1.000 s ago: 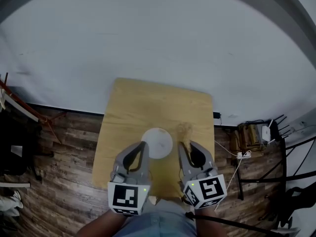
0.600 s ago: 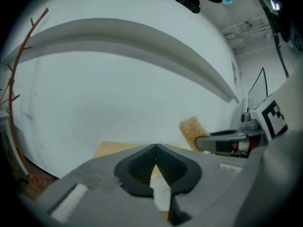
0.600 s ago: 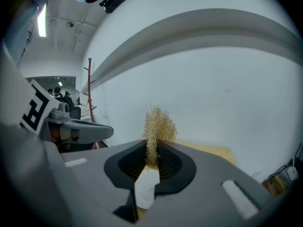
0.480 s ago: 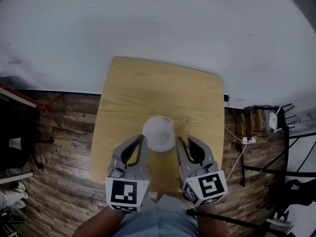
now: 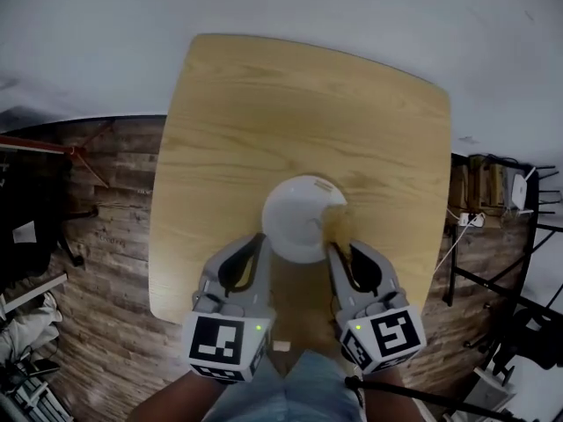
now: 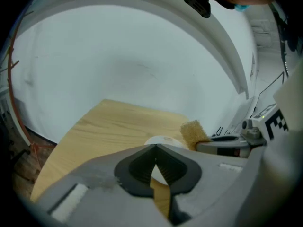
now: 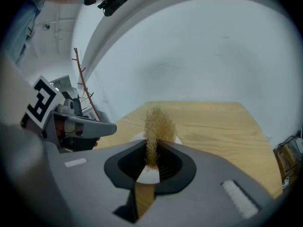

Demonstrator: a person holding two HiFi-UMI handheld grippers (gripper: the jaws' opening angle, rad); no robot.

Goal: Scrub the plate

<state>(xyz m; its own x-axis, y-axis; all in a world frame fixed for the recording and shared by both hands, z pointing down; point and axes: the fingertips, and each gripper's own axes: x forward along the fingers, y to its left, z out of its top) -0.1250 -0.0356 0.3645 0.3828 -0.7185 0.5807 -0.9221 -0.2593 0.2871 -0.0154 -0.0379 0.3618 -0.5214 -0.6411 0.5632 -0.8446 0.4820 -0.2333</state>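
A white plate [image 5: 299, 218] lies on the wooden table [image 5: 264, 112] just beyond both grippers. My right gripper [image 5: 337, 246] is shut on a tan fibrous scrub pad [image 7: 157, 126], which sticks up from its jaws above the plate's right rim [image 7: 149, 176]. The pad [image 6: 192, 134] also shows to the right in the left gripper view, beside the plate [image 6: 163, 141]. My left gripper [image 5: 258, 240] is shut with nothing between its jaws, at the plate's near left edge.
The table is small with rounded corners; its near edge [image 5: 220, 319] lies under the grippers. Dark plank floor [image 5: 106, 280] surrounds it, with a white wall [image 5: 352, 7] beyond. Cables and a black rack [image 5: 493, 200] sit to the right.
The head view has closed in on the table, so table and plate look larger. Both grippers have come up to the plate's near edge, the pad now at its right rim.
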